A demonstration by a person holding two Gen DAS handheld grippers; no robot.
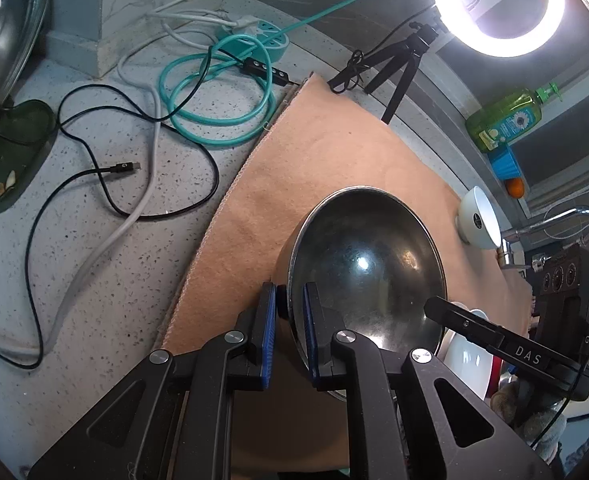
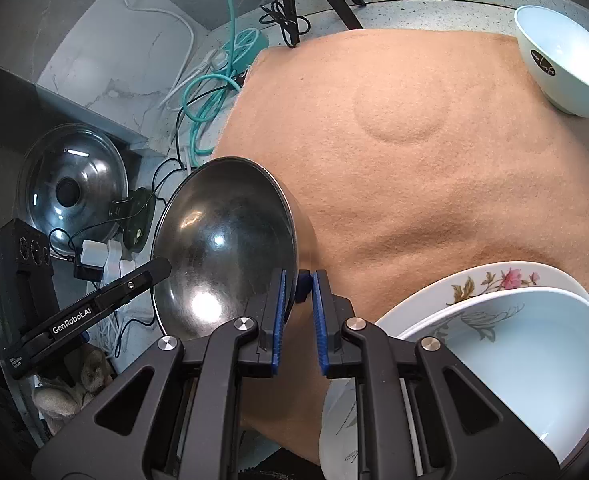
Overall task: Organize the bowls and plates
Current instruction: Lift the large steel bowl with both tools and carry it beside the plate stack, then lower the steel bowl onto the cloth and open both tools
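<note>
Open room: we find the middle of the peach cloth (image 2: 414,160) bare, wide enough for a gripper to pass. Obstacles: steel bowl (image 2: 226,240) at the cloth's left edge, tilted; white bowl (image 2: 562,64) at the far right corner; stacked plates (image 2: 506,344) at the near right; tripod (image 1: 402,68) at the far edge. Left of the cloth, the counter (image 1: 94,260) carries tangled cables (image 1: 142,184) and a teal hose (image 1: 218,96); a glass lid (image 2: 74,184) stands beyond.
</note>
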